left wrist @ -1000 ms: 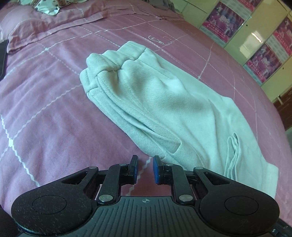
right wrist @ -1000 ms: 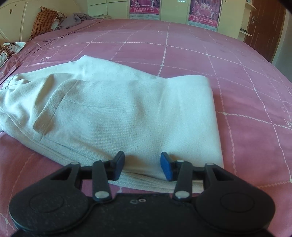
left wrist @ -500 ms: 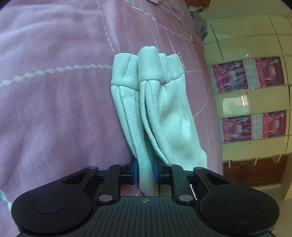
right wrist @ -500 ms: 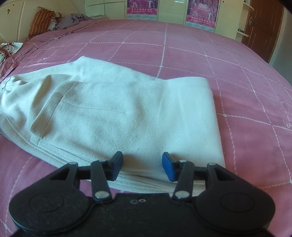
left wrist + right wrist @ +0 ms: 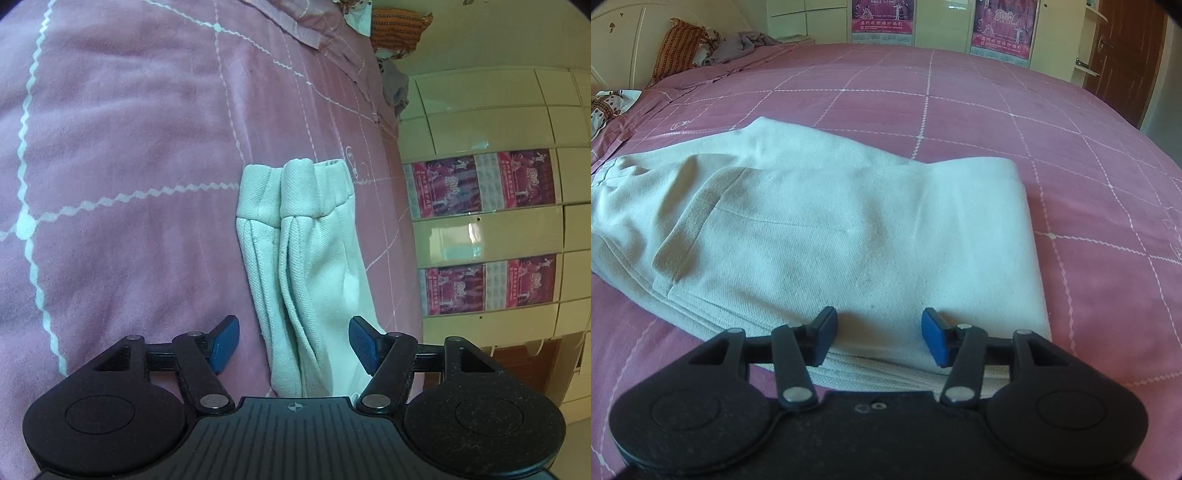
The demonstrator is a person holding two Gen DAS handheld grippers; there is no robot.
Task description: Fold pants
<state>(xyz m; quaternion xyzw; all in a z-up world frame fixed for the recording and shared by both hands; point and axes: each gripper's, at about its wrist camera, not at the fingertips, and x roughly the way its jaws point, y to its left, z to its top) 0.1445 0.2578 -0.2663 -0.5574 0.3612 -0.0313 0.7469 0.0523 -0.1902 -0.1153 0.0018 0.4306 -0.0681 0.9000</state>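
Pants: I see the pants (image 5: 827, 236) folded on the bed (image 5: 1071, 155), a pale cream garment in a coarse pique-like weave, lying as a flat layered slab with a straight folded edge on the right
Bed cover: soft pink fabric with a grid of white zigzag stitching
Waistband: in my left view the gathered elastic waistband (image 5: 295, 188) sits at the far end, bunched into two rounded lobes with pleats running toward me
Left claw: my left claw (image 5: 293, 341) is opening, its blue pads standing clear on either side of the near end of the pants, the cloth between them but not pressed
Right claw: my right claw (image 5: 879, 338) is opening slightly, pads apart over the near stacked edge of the pants, gripping nothing
Change: half a second ago the left pads were pinched on that narrow near end of cloth; now they have let go, and the view has rolled since a second ago, while the right view is nearly the same
Left view only: waistband end-on, cupboard doors (image 5: 480, 240) with purple posters (image 5: 480, 184) turned sideways
Right view only: the broad top face with a slanted pocket seam (image 5: 698, 221), stacked layer edges at the near side, an orange patterned pillow (image 5: 677, 48) at the far left, a brown door (image 5: 1126, 55) at the far right
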